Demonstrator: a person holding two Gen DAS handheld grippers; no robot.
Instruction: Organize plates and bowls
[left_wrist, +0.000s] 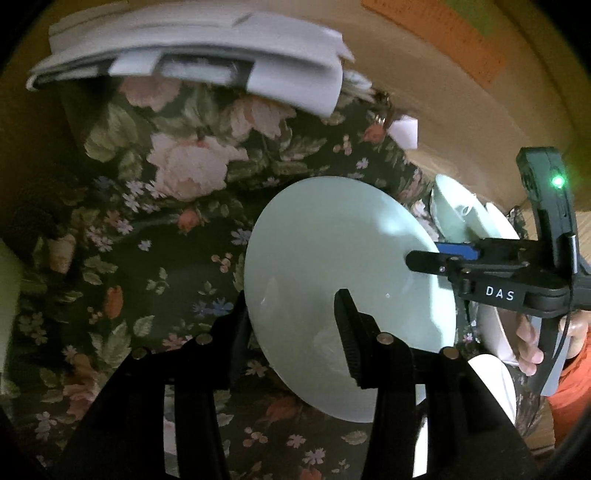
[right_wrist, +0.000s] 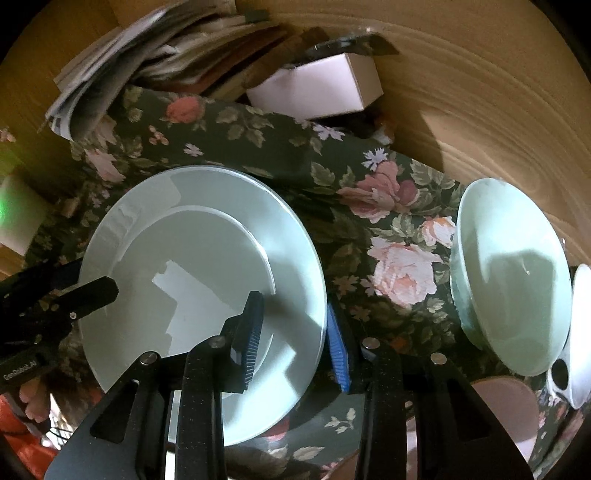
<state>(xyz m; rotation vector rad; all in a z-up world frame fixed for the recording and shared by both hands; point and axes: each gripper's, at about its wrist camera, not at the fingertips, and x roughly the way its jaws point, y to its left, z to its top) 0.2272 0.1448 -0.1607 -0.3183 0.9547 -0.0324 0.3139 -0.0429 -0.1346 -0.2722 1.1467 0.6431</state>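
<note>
A pale green plate (left_wrist: 332, 258) (right_wrist: 192, 280) is held above the floral tablecloth (left_wrist: 155, 229) by both grippers. My left gripper (left_wrist: 291, 317) straddles the plate's near rim, one finger above and one below. My right gripper (right_wrist: 295, 332) straddles the opposite rim with blue-padded fingers (right_wrist: 338, 350); it shows in the left wrist view (left_wrist: 436, 258). Whether each grips the rim tightly cannot be told. A pale green bowl (right_wrist: 509, 273) (left_wrist: 450, 214) stands to the right, with a white bowl (right_wrist: 581, 332) beside it.
A stack of papers and books (left_wrist: 192, 48) (right_wrist: 140, 55) lies at the back. A white box (right_wrist: 314, 85) sits on the wooden table (right_wrist: 480, 92) behind the cloth. White dishes (left_wrist: 495, 332) lie at the right edge in the left wrist view.
</note>
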